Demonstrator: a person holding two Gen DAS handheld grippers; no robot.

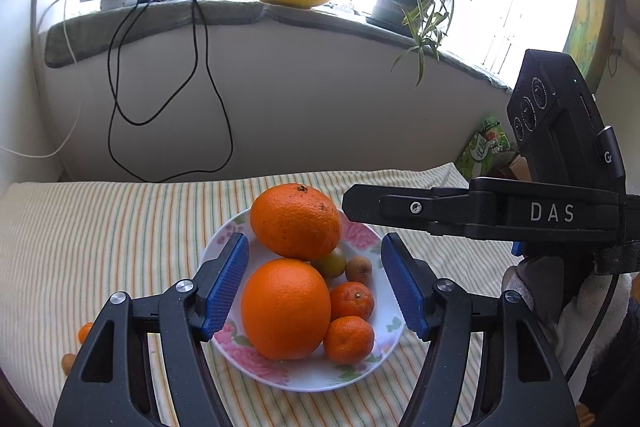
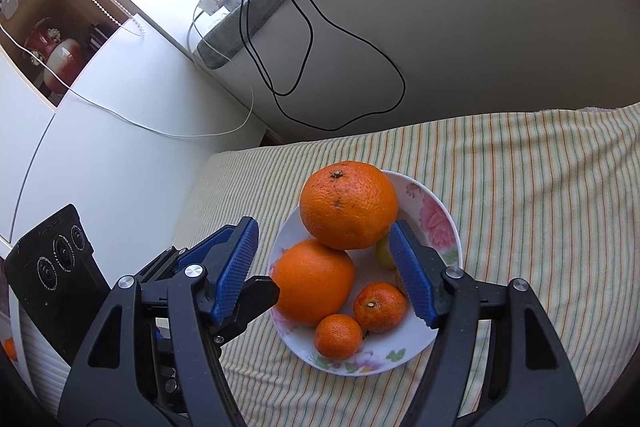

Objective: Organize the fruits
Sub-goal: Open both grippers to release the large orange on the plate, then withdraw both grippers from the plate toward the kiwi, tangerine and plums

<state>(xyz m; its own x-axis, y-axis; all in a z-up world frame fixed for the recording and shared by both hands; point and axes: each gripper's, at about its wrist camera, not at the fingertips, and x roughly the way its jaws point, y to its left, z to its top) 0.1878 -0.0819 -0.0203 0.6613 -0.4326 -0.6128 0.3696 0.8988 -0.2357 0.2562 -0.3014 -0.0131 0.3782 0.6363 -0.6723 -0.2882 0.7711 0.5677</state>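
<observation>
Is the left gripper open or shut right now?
Open: the left gripper has its blue pads spread wide, holding nothing, above the plate.

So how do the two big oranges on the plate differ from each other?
The far orange is rougher, with dark specks and its stem end facing up; the near orange looks smoother and cleaner, no stem showing. The far orange sits higher, leaning on the near one, which rests low on the plate. In the left wrist view, the open left gripper brackets the near orange. Both are similar in size and colour.
</observation>
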